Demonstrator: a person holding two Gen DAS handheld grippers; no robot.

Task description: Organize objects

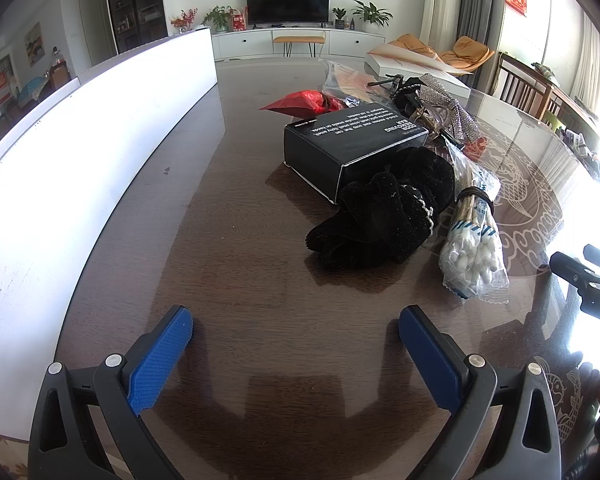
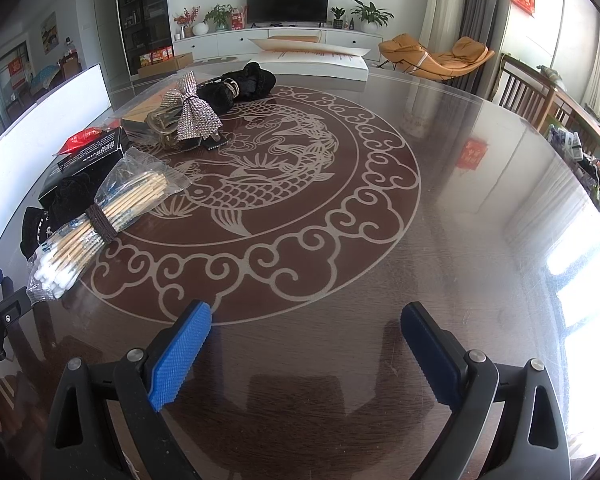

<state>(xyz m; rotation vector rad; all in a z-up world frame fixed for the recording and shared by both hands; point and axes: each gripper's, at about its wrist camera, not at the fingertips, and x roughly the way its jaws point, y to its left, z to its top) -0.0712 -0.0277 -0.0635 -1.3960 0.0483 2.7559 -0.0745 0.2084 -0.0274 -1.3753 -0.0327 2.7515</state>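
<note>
Dark wood table (image 1: 228, 240), left wrist view: left gripper (image 1: 296, 344) hovers with jaws spread wide and empty; beyond it lie the black box (image 1: 340, 148), a black velvet pouch (image 1: 380, 216) against the box's near end, a cotton swab bag (image 1: 474, 248) just right of the box, a red packet (image 1: 300, 102) behind it, and a long white container (image 1: 100, 152) well left of it, so sorting appears not yet begun. Right wrist view: right gripper (image 2: 306, 344) likewise gaping and empty over bare tabletop, the box (image 2: 96, 152) far left, a rhinestone bow (image 2: 194, 114) just beyond it; everything judged still to be placed.
</note>
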